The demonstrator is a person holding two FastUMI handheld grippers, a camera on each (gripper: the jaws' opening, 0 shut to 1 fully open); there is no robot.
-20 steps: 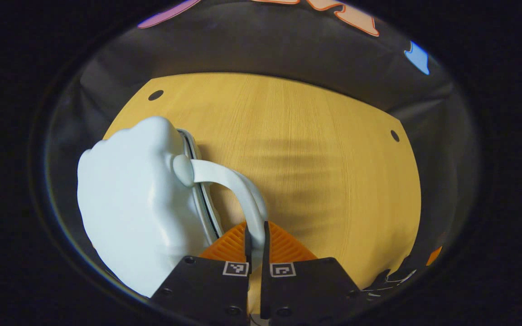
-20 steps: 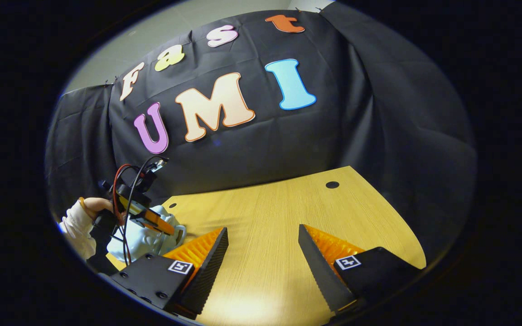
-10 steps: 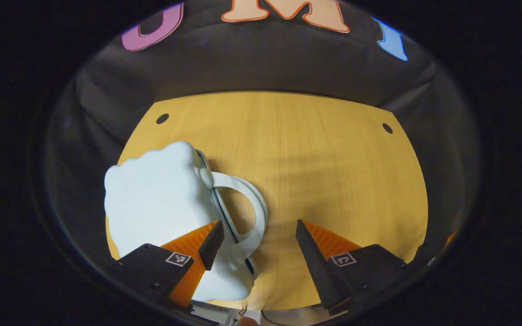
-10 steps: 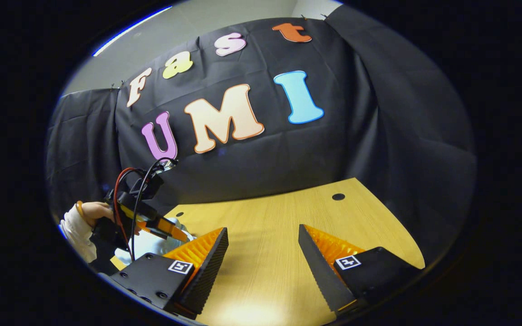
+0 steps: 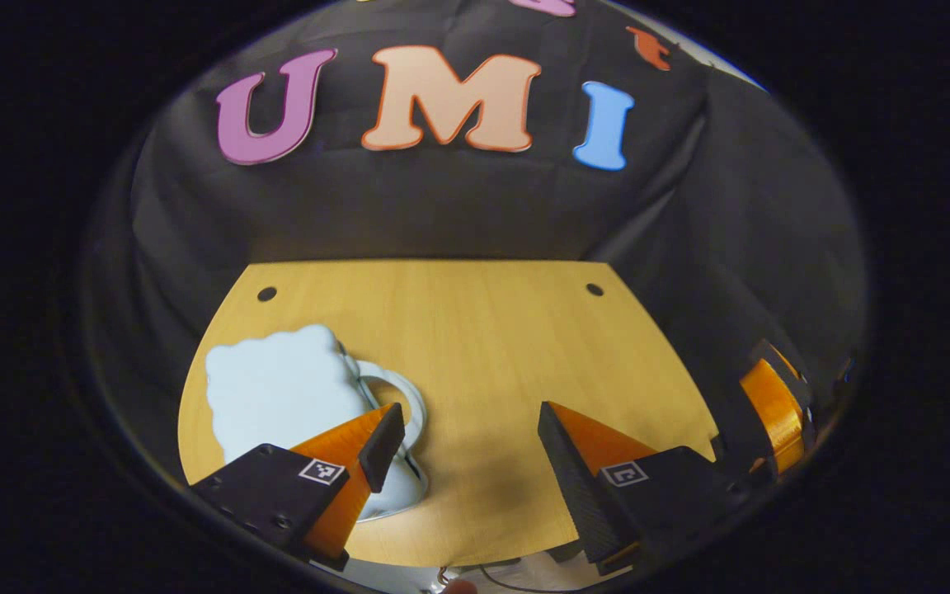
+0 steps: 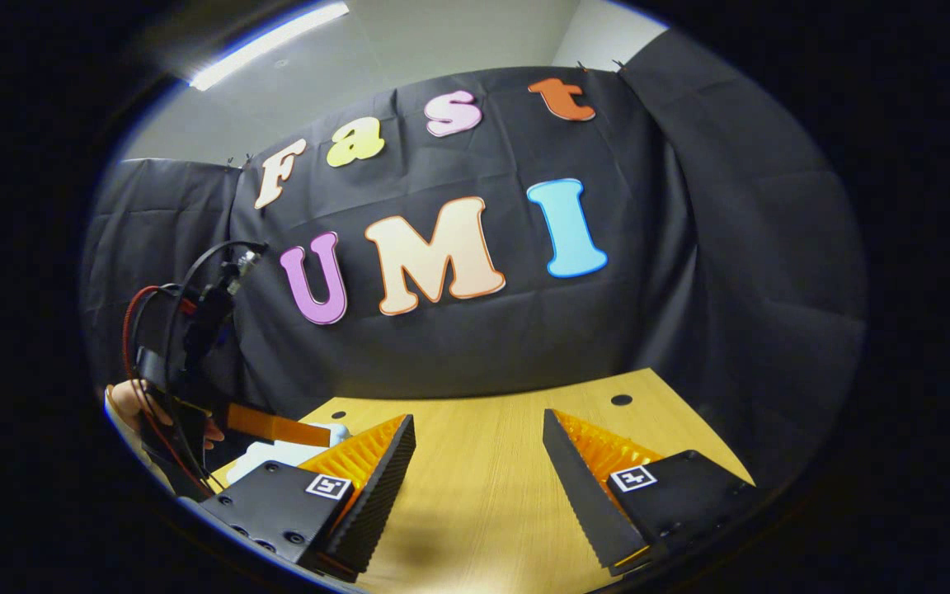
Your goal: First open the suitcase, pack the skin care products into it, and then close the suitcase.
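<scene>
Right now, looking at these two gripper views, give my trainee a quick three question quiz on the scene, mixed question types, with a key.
1. True or false: the left gripper is shut on the suitcase handle.
2. Multiple choice: where does the suitcase lie on the table in the left gripper view? A) by the left edge B) in the middle C) by the far right corner
3. Fill in: the right gripper stands ____, with nothing between its fingers.

Key: 1 false, both fingers stand wide apart. 2 A. 3 open.
</scene>
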